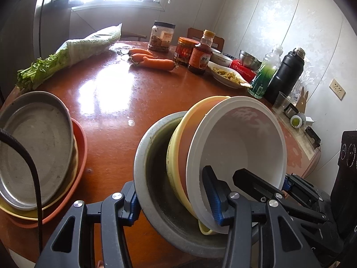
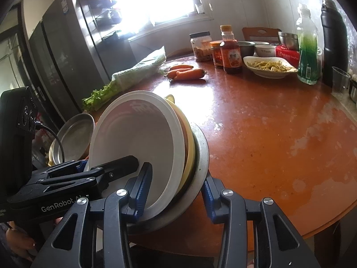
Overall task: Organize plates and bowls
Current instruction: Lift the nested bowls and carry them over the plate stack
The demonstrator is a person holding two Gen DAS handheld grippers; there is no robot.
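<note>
A nested stack of bowls, white bowl innermost, then a yellow bowl and a metal bowl outside, is tilted on its side above the near edge of the brown round table. My left gripper grips the stack's rims from one side, one finger outside the metal bowl and one inside the white bowl. My right gripper grips the same stack from the opposite side. A stack of plates, metal plate on yellow and orange ones, sits at the left.
Carrots, bagged greens, jars and a sauce bottle, a dish of food, a green bottle, a black flask and a plastic cup stand along the far side of the table. A fridge stands at left.
</note>
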